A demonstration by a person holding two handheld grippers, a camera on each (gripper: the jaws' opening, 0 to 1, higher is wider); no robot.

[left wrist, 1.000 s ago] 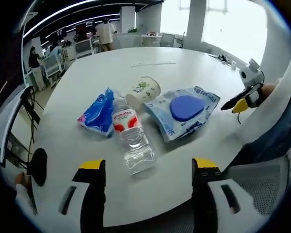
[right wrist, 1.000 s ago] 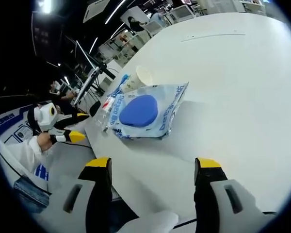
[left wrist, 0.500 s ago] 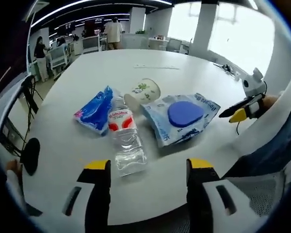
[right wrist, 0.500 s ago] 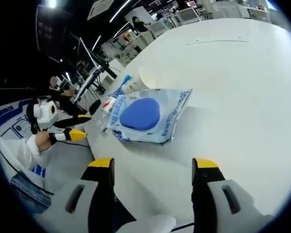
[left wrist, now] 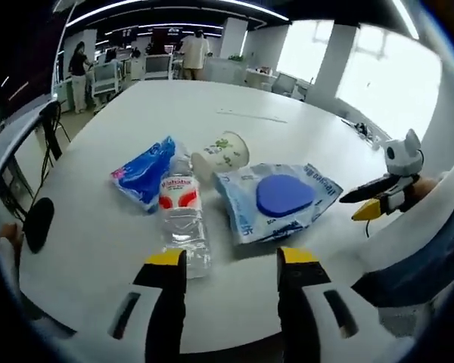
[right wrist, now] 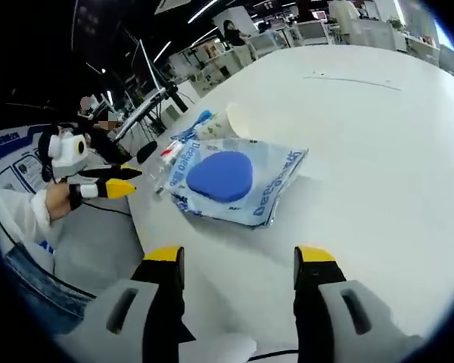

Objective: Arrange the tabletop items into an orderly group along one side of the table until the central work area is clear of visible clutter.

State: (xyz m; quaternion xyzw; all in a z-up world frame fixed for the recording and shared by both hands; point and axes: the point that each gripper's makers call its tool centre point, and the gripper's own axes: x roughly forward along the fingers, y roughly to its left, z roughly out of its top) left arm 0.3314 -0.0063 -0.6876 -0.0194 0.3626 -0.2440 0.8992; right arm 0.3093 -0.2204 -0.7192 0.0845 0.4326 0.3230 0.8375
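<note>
Things sit in a small bunch on the white table (left wrist: 303,106): a plastic bottle (left wrist: 183,219) lying on its side, a blue packet (left wrist: 142,172) at its ten o'clock, a paper cup (left wrist: 222,150) tipped over at its one o'clock, and a clear bag with a blue pad (left wrist: 276,198) at its three o'clock. The bottle touches the blue packet.

Compared with a second ago, the left gripper (left wrist: 228,261) has come closer to the bottle, which now lies just past its left jaw. Its jaws are apart and hold nothing. The right gripper (right wrist: 239,257) has crept nearer the bag too, jaws also wide apart and bare. Nothing on the table has moved yet, so I think the tidying is just starting and a first grab is coming.

The table edge runs close under both grippers, so pulling things that way could drop them. Toward twelve o'clock the table is wide and bare, with lots of room to push.
</note>
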